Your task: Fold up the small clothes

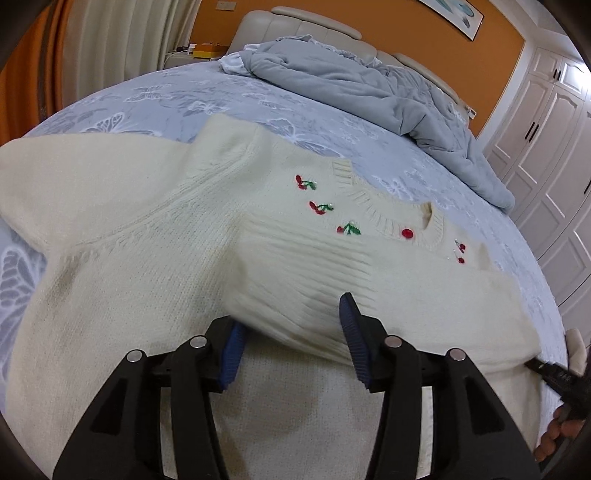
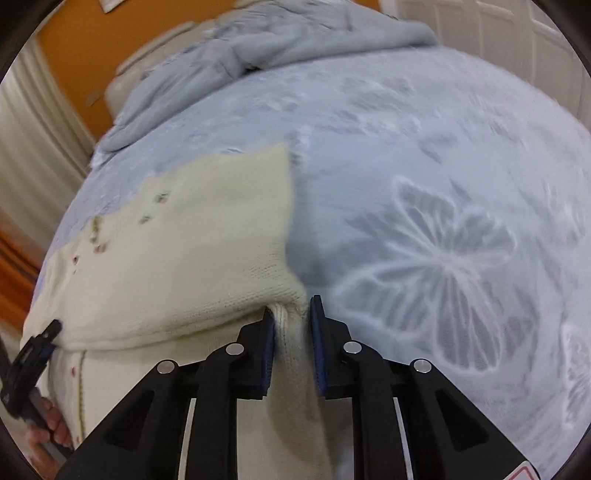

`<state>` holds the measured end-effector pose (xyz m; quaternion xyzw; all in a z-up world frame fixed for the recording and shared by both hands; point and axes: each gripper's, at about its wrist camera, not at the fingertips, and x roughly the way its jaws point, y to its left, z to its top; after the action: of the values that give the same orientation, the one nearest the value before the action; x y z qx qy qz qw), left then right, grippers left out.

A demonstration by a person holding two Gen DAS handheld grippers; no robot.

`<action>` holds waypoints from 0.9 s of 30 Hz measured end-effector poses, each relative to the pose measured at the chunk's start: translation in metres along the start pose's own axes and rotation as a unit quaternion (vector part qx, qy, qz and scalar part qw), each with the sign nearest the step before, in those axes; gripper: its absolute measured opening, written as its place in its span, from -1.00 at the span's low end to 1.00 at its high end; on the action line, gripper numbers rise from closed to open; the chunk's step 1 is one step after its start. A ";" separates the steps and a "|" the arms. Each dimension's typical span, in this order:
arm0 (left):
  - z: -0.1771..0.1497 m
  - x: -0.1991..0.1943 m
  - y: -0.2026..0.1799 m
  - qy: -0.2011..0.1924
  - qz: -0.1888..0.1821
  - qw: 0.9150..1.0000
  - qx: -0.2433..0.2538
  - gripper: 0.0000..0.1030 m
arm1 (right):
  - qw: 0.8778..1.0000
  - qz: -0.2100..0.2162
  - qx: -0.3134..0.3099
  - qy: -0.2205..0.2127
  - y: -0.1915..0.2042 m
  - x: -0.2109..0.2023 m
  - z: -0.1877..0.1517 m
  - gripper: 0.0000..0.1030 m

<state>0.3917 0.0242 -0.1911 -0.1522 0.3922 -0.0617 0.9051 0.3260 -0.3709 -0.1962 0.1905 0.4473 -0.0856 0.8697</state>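
Observation:
A small cream knit cardigan (image 1: pixel 155 236) with red cherry embroidery and a red button lies on the blue butterfly bedspread (image 1: pixel 155 92). One sleeve is folded across its chest. My left gripper (image 1: pixel 291 332) is open, its blue pads on either side of the folded sleeve's ribbed cuff (image 1: pixel 295 288). My right gripper (image 2: pixel 291 325) is shut on a bunched fold at the cardigan's edge (image 2: pixel 291 343), lifting it slightly. The cardigan (image 2: pixel 177 258) spreads to the left of it. The right gripper also shows at the far right of the left wrist view (image 1: pixel 554 373).
A crumpled grey duvet (image 1: pixel 369 85) lies at the head of the bed against a padded headboard (image 1: pixel 306 22). White wardrobe doors (image 1: pixel 546 155) stand on the right. Bare bedspread (image 2: pixel 443 221) lies right of the cardigan.

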 end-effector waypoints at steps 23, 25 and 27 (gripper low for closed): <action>0.097 -0.107 0.353 -0.040 0.133 0.913 -0.383 0.86 | 0.979 0.019 -0.201 -0.033 0.125 -0.089 -0.188 0.20; 0.104 -0.086 0.367 -0.016 0.152 0.906 -0.395 0.77 | 0.980 0.027 -0.194 -0.031 0.121 -0.086 -0.185 0.22; 0.112 -0.085 0.362 -0.035 0.175 0.910 -0.373 0.27 | 0.978 0.016 -0.203 -0.036 0.123 -0.083 -0.185 0.23</action>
<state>0.4122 0.4122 -0.1773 -0.4102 0.3747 0.2539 0.7917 0.1788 -0.1852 -0.1945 0.0138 0.4202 0.0146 0.9072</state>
